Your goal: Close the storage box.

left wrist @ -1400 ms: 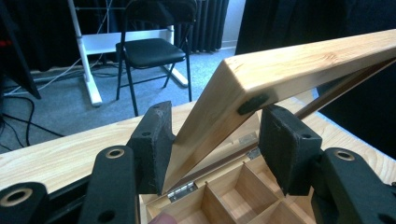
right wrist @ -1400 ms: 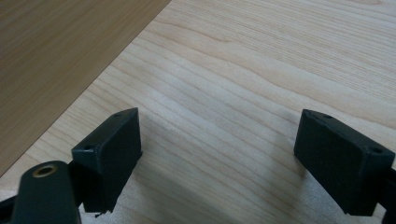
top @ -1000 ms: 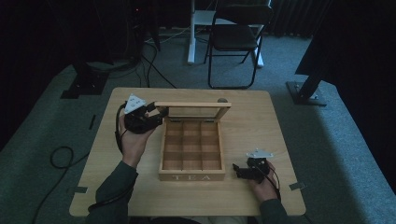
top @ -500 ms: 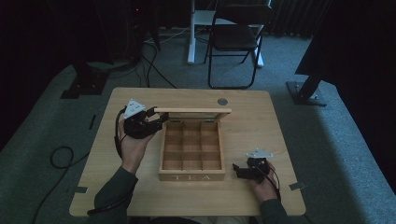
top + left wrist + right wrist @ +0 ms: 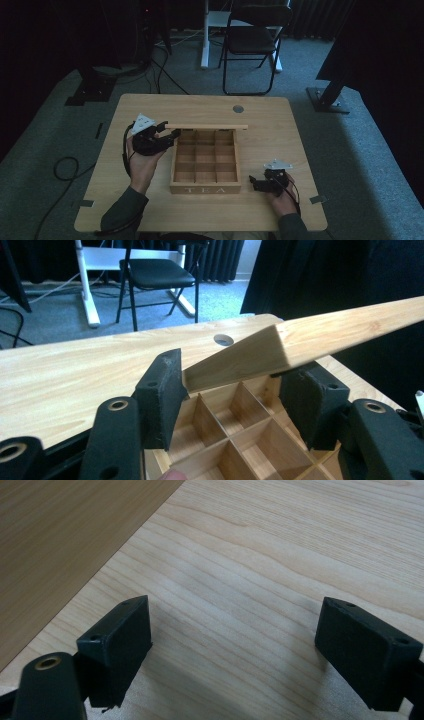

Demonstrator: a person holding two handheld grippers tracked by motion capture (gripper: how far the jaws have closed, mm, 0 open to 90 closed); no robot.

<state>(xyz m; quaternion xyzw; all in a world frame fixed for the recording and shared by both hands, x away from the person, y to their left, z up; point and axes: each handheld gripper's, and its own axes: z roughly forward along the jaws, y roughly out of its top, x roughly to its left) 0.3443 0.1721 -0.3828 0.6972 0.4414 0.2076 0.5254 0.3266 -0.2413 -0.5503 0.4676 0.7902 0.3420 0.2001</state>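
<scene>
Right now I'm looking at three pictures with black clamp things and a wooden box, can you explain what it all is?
A person sits at a wooden table, holding tongs in each hand. One picture looks down from above; the other two come from cameras riding on the tongs. On the table stands a wooden tea box with empty compartments, its lid raised. The left tongs have just been opening: the lid's corner sits between the jaws, touching one but not pinched. The right tongs are open, with nothing between them, low over bare tabletop beside the box.
</scene>
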